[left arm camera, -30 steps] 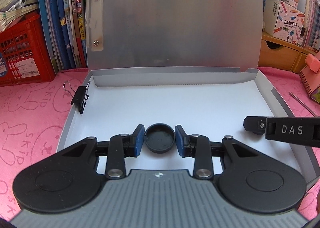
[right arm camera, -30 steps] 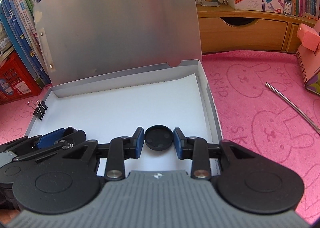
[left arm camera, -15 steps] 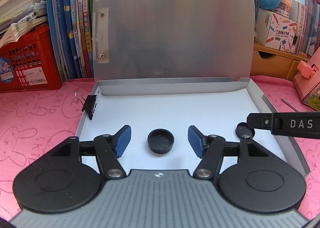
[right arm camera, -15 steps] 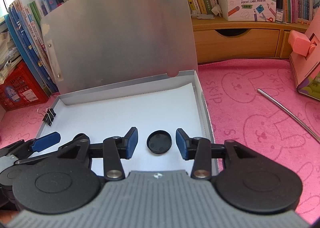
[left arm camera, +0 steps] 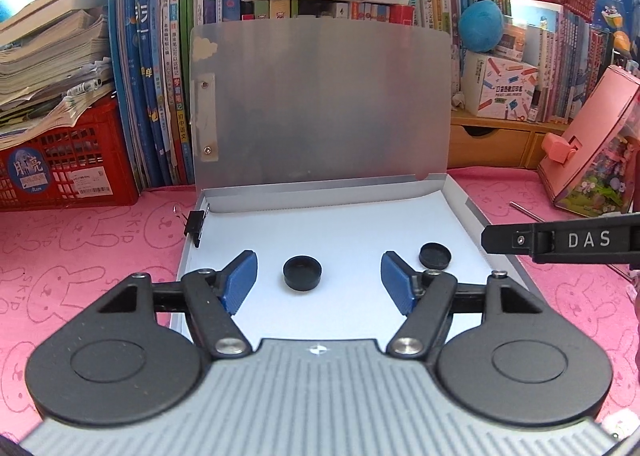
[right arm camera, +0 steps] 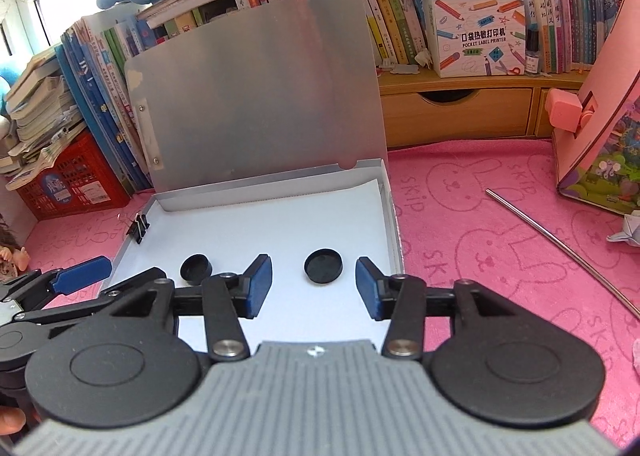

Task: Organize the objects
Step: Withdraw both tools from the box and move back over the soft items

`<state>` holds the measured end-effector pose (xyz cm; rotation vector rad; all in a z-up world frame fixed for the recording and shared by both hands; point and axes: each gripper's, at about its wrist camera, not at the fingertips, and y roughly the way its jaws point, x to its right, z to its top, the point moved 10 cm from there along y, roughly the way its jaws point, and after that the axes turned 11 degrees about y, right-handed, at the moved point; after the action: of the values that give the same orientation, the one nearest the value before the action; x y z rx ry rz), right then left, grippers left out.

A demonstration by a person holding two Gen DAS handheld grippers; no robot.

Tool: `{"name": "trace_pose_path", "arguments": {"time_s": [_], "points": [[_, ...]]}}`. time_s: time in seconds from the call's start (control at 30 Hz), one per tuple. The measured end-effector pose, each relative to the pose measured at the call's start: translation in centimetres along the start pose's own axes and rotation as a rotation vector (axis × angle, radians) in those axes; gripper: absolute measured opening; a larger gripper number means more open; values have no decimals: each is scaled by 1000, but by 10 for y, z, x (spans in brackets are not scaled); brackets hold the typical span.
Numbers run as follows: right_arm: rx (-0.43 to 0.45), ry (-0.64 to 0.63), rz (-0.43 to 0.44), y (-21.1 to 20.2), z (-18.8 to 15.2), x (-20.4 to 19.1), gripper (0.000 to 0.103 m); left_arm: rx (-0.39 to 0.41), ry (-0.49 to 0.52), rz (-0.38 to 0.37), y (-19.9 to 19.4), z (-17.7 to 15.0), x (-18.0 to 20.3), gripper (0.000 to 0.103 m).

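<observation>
Two black round caps lie on the white paper inside an open grey file box [left arm camera: 472, 211]. In the left wrist view the left cap [left arm camera: 302, 272] sits just beyond my left gripper [left arm camera: 320, 284], whose jaws are opening and hold nothing. The right cap [left arm camera: 435, 255] lies further right. In the right wrist view the right cap [right arm camera: 323, 266] rests ahead of my right gripper [right arm camera: 314, 286], also opening with no contact on the cap. The left cap [right arm camera: 196, 268] shows there too. The box [right arm camera: 394, 223] has its lid standing upright.
A black binder clip [left arm camera: 195, 224] grips the box's left wall. A metal rod [right arm camera: 560, 244] lies on the pink bunny-print mat [right arm camera: 480, 256] to the right. A pink house-shaped box [right arm camera: 600, 123], books, a red crate [left arm camera: 60, 171] and a wooden drawer unit [right arm camera: 460, 111] line the back.
Both grippers let go of their caps, opened and drew back and upward. The two caps stay on the paper in the box.
</observation>
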<state>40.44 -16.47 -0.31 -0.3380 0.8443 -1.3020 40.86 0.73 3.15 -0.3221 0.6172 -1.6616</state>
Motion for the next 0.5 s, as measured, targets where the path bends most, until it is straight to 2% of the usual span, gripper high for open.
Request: {"name": "trace_pose_path", "arguments": {"time_s": [0.23,0.5], "points": [[10,-46,43,-32,-14,-3,64,36,3,-49,-36,-6,15,75],[37,-100,87,-66,-33,-5,65,62,69,-83,-74,-26,38,77]]}}
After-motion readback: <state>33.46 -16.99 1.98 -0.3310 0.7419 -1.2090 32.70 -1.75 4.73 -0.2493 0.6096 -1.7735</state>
